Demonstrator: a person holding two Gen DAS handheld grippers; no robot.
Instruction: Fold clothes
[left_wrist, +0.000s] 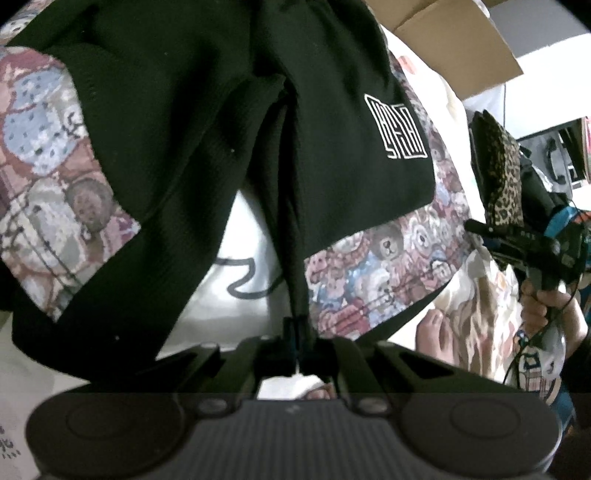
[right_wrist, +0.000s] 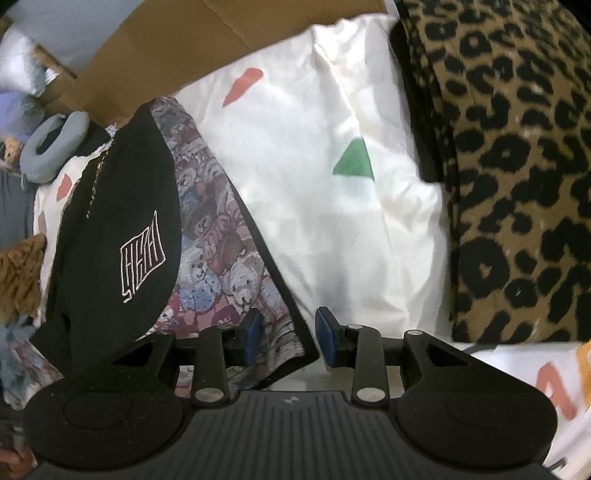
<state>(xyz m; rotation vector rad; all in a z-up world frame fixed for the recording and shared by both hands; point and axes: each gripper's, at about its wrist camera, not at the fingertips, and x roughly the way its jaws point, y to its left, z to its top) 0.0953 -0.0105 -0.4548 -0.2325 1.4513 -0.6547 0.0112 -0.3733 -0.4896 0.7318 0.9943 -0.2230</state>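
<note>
A black garment (left_wrist: 207, 122) with a white line logo (left_wrist: 397, 129) and teddy-bear print panels (left_wrist: 373, 273) hangs in front of my left gripper (left_wrist: 300, 341). That gripper is shut on a narrow fold of its black fabric. In the right wrist view the same garment (right_wrist: 122, 229) lies to the left, with its bear-print corner (right_wrist: 280, 343) edged in black between the blue pads (right_wrist: 325, 328) of my right gripper (right_wrist: 289, 334), which is open. The right gripper (left_wrist: 476, 227) also shows at the right of the left wrist view, held by a person's hand (left_wrist: 546, 306).
A white sheet (right_wrist: 317, 166) with coloured shapes covers the surface. Leopard-print fabric (right_wrist: 517, 166) stands at the right, a cardboard box (right_wrist: 207, 40) at the back, and a grey neck pillow (right_wrist: 55, 147) at the far left. A bare foot (left_wrist: 439, 332) shows below the garment.
</note>
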